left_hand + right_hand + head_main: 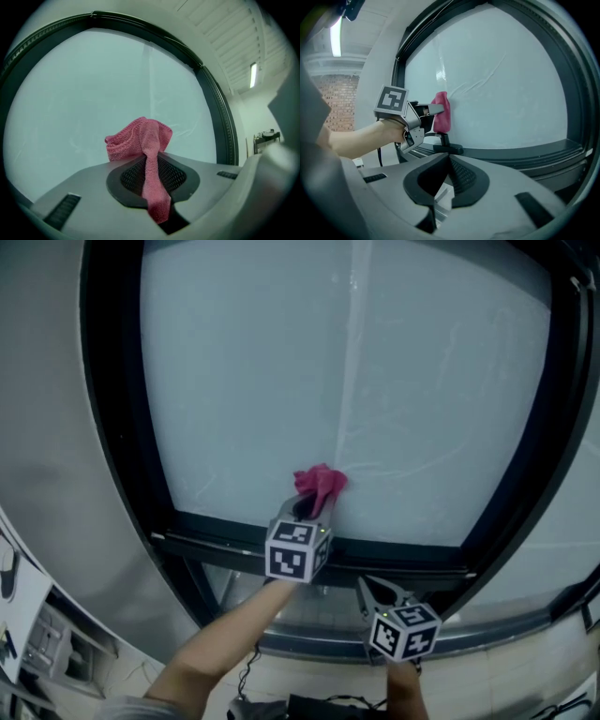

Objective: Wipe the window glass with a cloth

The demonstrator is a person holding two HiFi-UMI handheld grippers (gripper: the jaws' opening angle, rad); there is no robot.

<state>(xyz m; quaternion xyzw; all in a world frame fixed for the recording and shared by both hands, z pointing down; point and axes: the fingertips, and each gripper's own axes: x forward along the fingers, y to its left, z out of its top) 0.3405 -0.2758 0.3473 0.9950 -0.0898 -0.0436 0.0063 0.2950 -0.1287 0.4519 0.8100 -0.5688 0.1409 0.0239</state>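
The window glass [347, 381] fills most of the head view, with faint streaks on it. A pink cloth [319, 486] is bunched against the pane near its lower edge. My left gripper [307, 507] is shut on the cloth, just above the bottom frame. In the left gripper view the cloth [140, 140] sticks out past the jaws and a strip of it trails back between them. My right gripper [380, 589] hangs lower and to the right, below the frame, shut with nothing in it. From the right gripper view the left gripper [429, 112] and cloth [442, 117] show side-on at the glass.
A dark window frame [394, 554] runs round the pane, and a second rail [309, 643] curves below it. A black handle [447, 149] sits on the bottom frame beneath the cloth. A grey wall [56, 427] is left of the window, and a brick wall [340, 101] shows farther off.
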